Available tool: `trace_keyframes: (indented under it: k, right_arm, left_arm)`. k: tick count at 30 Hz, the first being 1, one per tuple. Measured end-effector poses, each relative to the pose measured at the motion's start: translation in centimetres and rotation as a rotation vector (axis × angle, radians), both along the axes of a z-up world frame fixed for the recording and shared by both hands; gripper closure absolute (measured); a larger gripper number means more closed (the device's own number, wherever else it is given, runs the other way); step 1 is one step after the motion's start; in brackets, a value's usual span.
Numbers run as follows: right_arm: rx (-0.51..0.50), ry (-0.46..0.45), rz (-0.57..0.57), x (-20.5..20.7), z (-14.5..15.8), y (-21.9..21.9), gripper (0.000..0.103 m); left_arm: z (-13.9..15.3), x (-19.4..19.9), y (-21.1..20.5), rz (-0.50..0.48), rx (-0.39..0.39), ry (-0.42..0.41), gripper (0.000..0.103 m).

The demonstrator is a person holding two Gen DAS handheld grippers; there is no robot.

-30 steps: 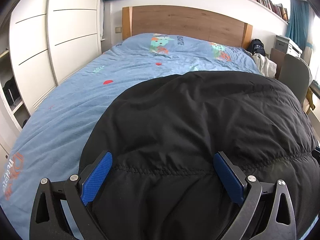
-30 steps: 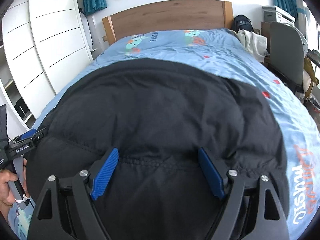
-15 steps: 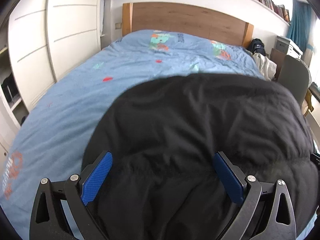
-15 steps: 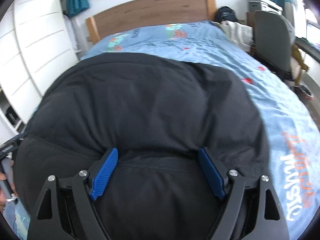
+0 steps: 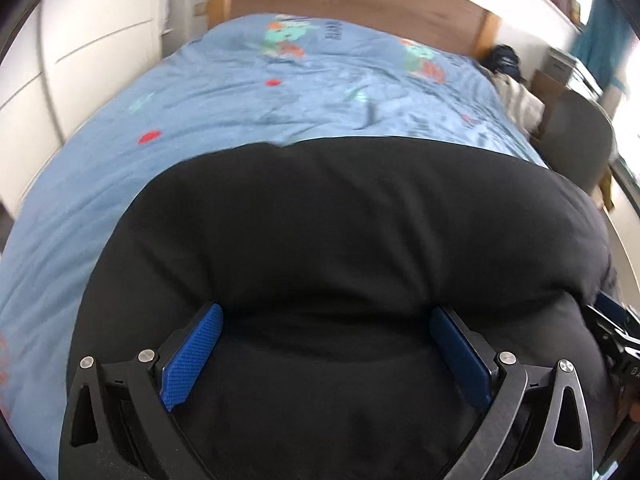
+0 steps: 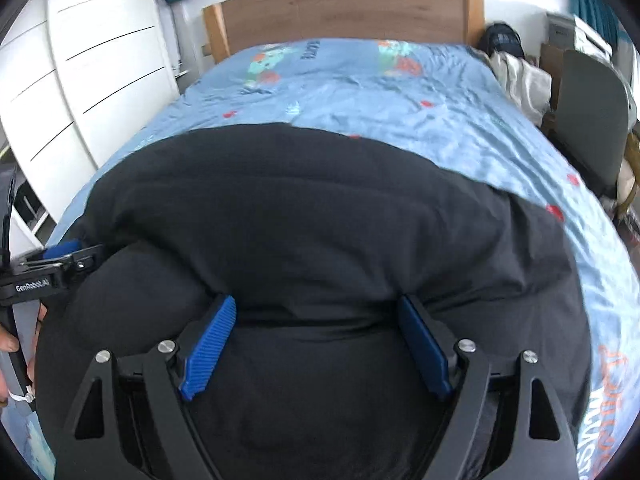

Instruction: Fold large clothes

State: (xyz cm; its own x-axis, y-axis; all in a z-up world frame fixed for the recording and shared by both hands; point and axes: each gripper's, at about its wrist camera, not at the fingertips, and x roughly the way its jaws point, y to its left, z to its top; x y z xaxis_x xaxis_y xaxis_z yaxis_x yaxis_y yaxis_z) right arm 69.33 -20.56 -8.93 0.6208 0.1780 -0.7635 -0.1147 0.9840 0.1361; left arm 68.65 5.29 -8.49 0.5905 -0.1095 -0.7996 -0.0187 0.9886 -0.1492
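Black padded fabric fills the lower two-thirds of the left wrist view: a large quilted jacket [image 5: 352,240] lies on the blue printed duvet [image 5: 208,120] of the bed, its far edge toward 12 o'clock and a thick roll of it bulging between the blue pads of the left gripper [image 5: 326,354]. The jaws stand wide with the puffy cloth filling the gap and pressing against both pads, so they seem to hold that bunched near hem rather than hang empty. At 3 o'clock the tip of the other tool just shows. In the right wrist view the right gripper [image 6: 316,344] is set the same way, its jaws spread wide around a fat fold of the jacket [image 6: 320,208], while the left gripper [image 6: 52,264] and a hand [image 6: 10,344] appear at 9 o'clock, beside the jacket's edge. The wooden headboard [image 6: 340,12] sits at 12 o'clock. The step appears to be carrying the near hem over toward the far edge, a lengthwise fold in progress. Next, both hands should travel evenly toward 12 o'clock, lay the hem flat, then release together.
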Motion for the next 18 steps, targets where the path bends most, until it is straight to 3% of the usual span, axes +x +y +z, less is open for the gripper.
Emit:
trace_keyframes:
  k: [5, 11, 15, 18]
  right_arm:
    - [-0.002, 0.019, -0.046, -1.0, -1.4, -3.6, 0.02]
    - [0.001, 0.076, -0.189, -4.0, -2.4, -9.6, 0.02]
    - [-0.045, 0.099, -0.237, -6.1, -1.7, -11.5, 0.02]
    - [-0.021, 0.096, -0.295, -7.8, -0.5, -13.7, 0.02]
  left_arm:
    - [-0.6, -1.3, 2.8, 0.068, 0.037, 0.035, 0.0]
    - [-0.7, -3.3, 6.1, 0.149, 0.06, 0.107, 0.0]
    - [0.8, -5.2, 8.2, 0.17, 0.069, 0.096, 0.0]
    - [1.9, -6.6, 11.1, 0.206, 0.052, 0.073, 0.0]
